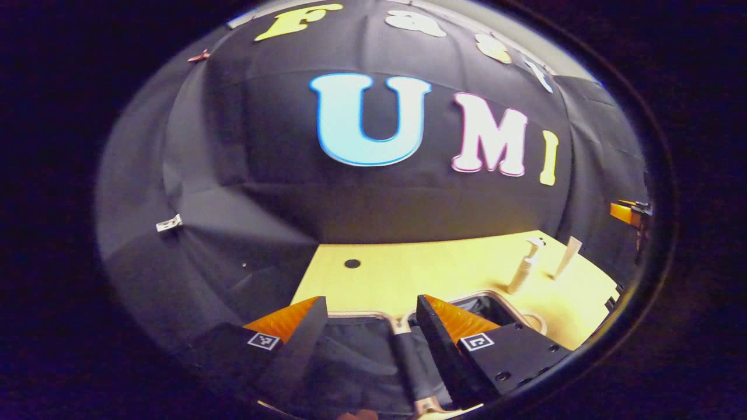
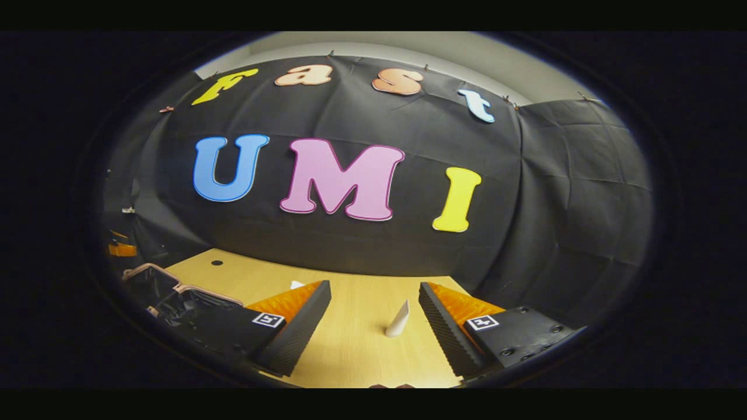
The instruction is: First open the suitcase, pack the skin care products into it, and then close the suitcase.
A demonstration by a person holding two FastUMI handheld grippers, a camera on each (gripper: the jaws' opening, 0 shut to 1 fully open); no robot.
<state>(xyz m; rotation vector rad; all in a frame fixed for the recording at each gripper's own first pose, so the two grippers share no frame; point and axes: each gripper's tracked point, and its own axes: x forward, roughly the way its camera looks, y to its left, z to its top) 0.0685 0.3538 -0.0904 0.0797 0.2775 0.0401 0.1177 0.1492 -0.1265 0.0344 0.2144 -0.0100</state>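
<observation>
The suitcase [image 1: 356, 361] lies open on the wooden table [image 1: 420, 268], showing black lining inside a pale metallic rim. My left gripper [image 1: 370, 303] hovers over it, open, with nothing between its fingers. A cream pump bottle [image 1: 525, 269] and a white tube [image 1: 567, 256] stand upright on the table to the right of the case. In the right gripper view the white tube [image 2: 398, 319] stands just ahead of my right gripper [image 2: 374, 287], which is open and apart from it. The suitcase [image 2: 169, 291] sits at the left of that view.
A small dark hole [image 1: 352, 263] marks the tabletop near the back. The black cloth wall rises close behind the table's far edge. The other gripper [image 1: 627, 213] appears at the far right of the left gripper view.
</observation>
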